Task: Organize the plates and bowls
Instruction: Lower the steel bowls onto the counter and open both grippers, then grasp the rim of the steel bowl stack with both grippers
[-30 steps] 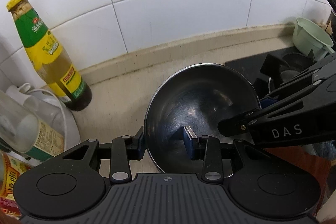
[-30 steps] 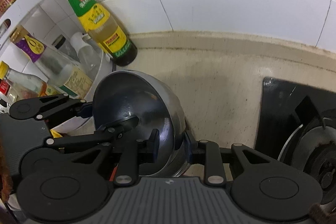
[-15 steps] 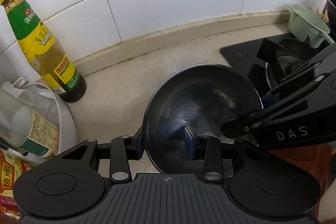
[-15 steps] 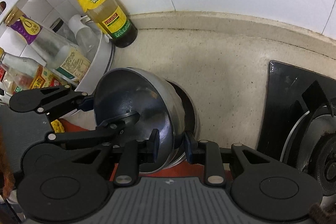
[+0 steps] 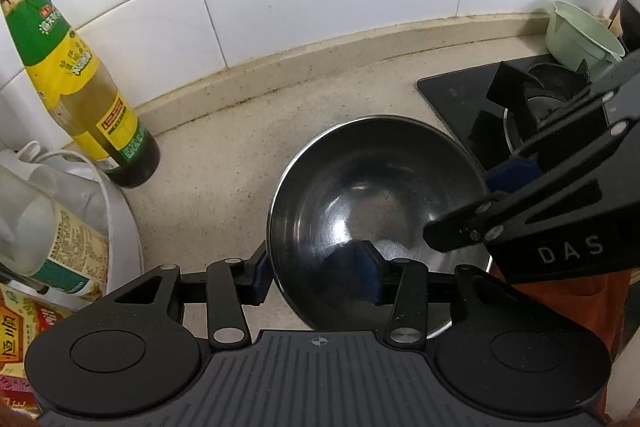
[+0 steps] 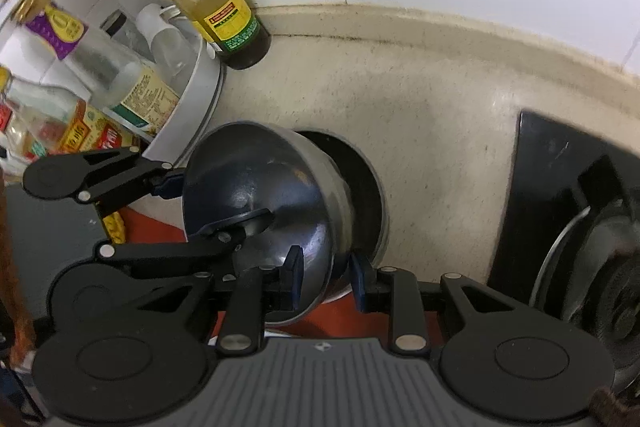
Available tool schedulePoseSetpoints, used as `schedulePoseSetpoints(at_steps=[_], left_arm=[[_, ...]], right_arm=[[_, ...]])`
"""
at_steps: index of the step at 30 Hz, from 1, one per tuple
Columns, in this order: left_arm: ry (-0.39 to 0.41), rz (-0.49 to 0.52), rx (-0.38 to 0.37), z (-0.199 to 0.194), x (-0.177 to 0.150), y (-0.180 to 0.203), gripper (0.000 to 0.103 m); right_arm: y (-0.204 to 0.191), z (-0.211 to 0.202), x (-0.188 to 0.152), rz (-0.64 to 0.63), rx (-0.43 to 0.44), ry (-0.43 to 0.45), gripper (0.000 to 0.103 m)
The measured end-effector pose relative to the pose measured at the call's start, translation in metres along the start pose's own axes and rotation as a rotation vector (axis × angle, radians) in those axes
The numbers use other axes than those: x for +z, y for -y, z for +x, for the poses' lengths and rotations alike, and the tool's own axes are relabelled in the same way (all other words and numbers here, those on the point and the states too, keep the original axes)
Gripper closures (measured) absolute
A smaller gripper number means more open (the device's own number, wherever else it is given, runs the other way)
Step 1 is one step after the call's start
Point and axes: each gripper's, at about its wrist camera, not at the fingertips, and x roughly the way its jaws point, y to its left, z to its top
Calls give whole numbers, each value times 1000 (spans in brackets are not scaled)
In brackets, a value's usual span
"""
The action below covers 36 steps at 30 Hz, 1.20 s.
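We judge the task to be midway: the steel bowl hangs tilted over a second bowl that sits on the table, and is only partly lowered into it. Nesting it fully and letting go is what seems left; we see no other plates or bowls waiting in these views.

Our left tongs straddle the near rim, one pad outside and one inside, and their jaws are opening; a gap shows at the outer pad, so that grip is off. Our right tongs are closed on the opposite rim, pinching the thin wall, and carry the bowl alone.

The bowl is round, deep and thin-walled, polished inside with dark reflections and a bright glint near the bottom. It looks empty and dry. Near it stand a sauce bottle by the tiled wall and the stove on the right.
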Motion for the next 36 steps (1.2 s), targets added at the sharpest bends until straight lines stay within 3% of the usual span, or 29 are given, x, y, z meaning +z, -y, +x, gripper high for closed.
schedulePoseSetpoints(at_steps=[4, 12, 21, 28, 36], left_arm=[[24, 26, 15, -3, 2, 2, 42], [32, 26, 14, -2, 4, 2, 41], [63, 7, 5, -12, -6, -3, 32], [117, 20, 7, -36, -24, -4, 21], [122, 0, 3, -46, -51, -15, 19]], right_arm=[[-1, -2, 4, -28, -34, 17, 74], [0, -7, 6, -47, -44, 52, 72], [6, 2, 4, -38, -66, 40, 70], [5, -1, 2, -30, -46, 54, 61], [8, -6, -5, -30, -47, 57, 57]])
